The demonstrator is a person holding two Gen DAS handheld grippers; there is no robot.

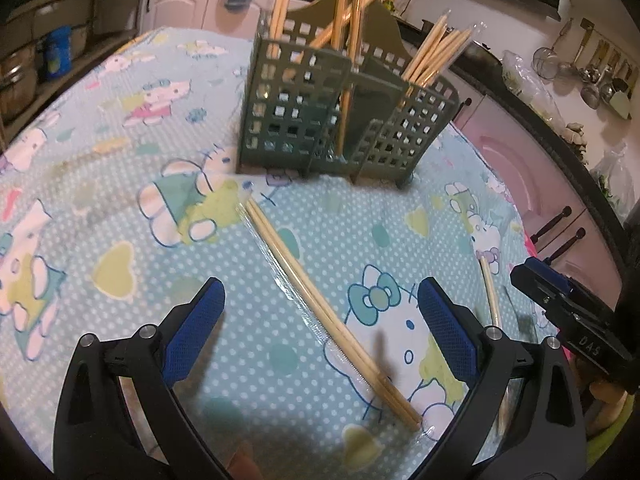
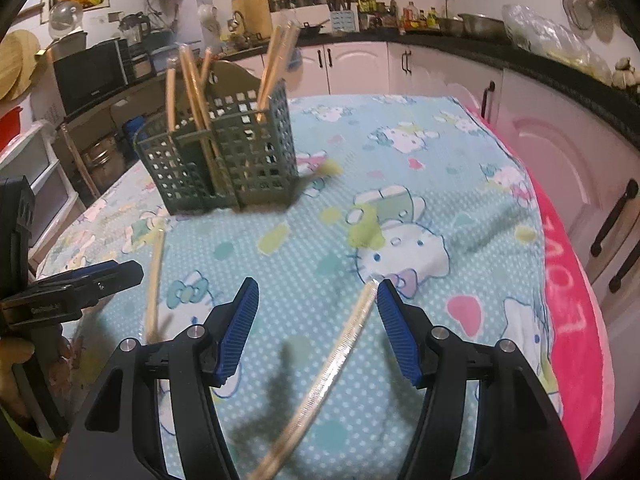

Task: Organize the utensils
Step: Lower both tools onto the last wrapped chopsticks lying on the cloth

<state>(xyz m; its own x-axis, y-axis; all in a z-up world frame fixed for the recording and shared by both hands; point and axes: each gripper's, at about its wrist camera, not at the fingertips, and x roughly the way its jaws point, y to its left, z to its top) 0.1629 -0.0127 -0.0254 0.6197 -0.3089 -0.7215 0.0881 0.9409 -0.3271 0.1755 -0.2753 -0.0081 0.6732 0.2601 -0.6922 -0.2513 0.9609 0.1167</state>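
A green lattice utensil holder [image 1: 320, 112] stands on the table with several wrapped chopstick pairs upright in its compartments; it also shows in the right wrist view [image 2: 224, 152]. A wrapped chopstick pair [image 1: 320, 304] lies flat between the jaws of my open left gripper [image 1: 320, 320]. Another wrapped pair [image 2: 332, 364] lies between the jaws of my open right gripper [image 2: 318, 316], close to its right finger. A pair [image 2: 154, 276] lies left of it. The right gripper body shows at the right edge in the left wrist view [image 1: 568, 312].
The table wears a blue cartoon-print cloth [image 1: 120, 184] over a pink cover [image 2: 572, 320]. Kitchen counters, cabinets [image 2: 440, 64] and hanging utensils ring the table. The left gripper's body [image 2: 68, 292] shows at the left edge of the right wrist view.
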